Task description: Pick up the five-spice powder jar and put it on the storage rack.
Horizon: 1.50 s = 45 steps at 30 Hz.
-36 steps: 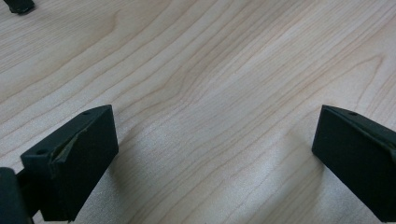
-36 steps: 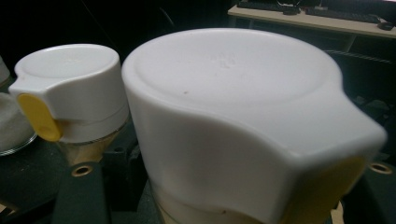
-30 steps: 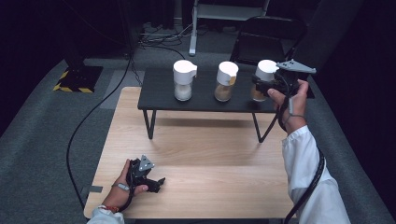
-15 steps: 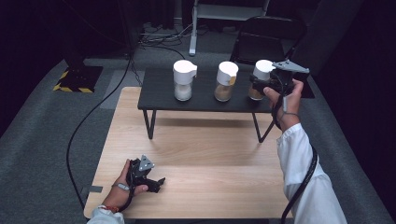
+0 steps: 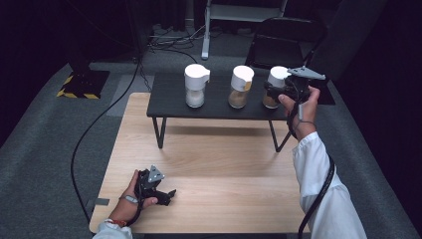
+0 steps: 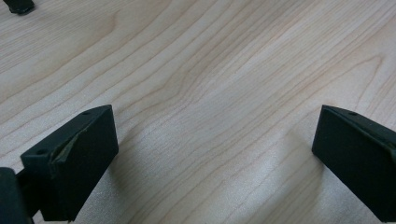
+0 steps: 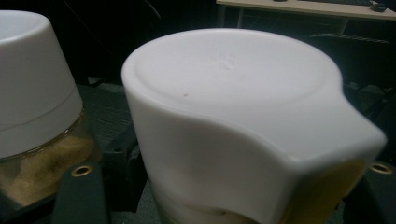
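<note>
The right gripper (image 5: 272,92) has its jaws clamped on the rightmost jar (image 5: 275,87), at about 1 o'clock on the small black shelf (image 5: 169,104) behind the bench (image 5: 224,169). It's glass with a white lid (image 7: 243,93) and brownish powder inside, so I'd guess moderately heavy, slick and breakable. Gripping the glass body under the lid looks smarter than the lid itself, which could pop off. The left gripper (image 5: 166,195) rests around 7 o'clock on the bench, jaws wide and empty.
</note>
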Motion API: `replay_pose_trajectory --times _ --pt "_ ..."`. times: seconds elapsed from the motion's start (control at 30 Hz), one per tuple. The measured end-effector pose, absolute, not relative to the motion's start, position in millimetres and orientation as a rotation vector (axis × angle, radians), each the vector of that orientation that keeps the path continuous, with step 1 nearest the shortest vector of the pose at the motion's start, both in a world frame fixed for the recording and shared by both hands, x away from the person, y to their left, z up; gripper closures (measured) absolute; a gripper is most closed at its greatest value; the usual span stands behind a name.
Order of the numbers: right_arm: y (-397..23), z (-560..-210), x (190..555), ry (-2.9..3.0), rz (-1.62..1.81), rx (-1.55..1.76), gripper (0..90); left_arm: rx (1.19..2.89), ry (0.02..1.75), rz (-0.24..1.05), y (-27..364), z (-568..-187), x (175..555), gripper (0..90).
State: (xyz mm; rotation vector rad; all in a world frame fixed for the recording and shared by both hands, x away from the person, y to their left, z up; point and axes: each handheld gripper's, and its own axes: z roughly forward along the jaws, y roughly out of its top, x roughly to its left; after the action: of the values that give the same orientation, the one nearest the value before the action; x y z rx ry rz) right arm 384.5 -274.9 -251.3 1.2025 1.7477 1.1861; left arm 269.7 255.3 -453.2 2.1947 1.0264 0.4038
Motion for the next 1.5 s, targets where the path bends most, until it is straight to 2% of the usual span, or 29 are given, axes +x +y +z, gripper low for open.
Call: replay_pose_trajectory --times 0.73,0.9,0.97,1.07,1.5 --pt "-282.0 -262.4 387.0 1.731 1.222 1.223 26.4 2.195 1.026 0.404 255.3 -453.2 269.7 0.1" --pt "-285.1 -265.2 388.7 1.741 1.228 1.224 22.3 2.195 1.026 0.404 255.3 -453.2 269.7 0.1" --pt "-283.2 -266.9 388.5 1.738 1.211 1.224 15.3 2.195 1.025 0.405 255.4 -453.3 269.7 0.1" --pt "-281.3 -269.5 387.0 1.723 1.194 1.22 11.3 2.195 1.026 0.404 255.3 -453.2 269.7 0.1" --pt "-279.3 -278.5 385.2 1.715 1.186 1.176 3.1 2.195 1.026 0.404 255.3 -453.2 269.7 0.1"
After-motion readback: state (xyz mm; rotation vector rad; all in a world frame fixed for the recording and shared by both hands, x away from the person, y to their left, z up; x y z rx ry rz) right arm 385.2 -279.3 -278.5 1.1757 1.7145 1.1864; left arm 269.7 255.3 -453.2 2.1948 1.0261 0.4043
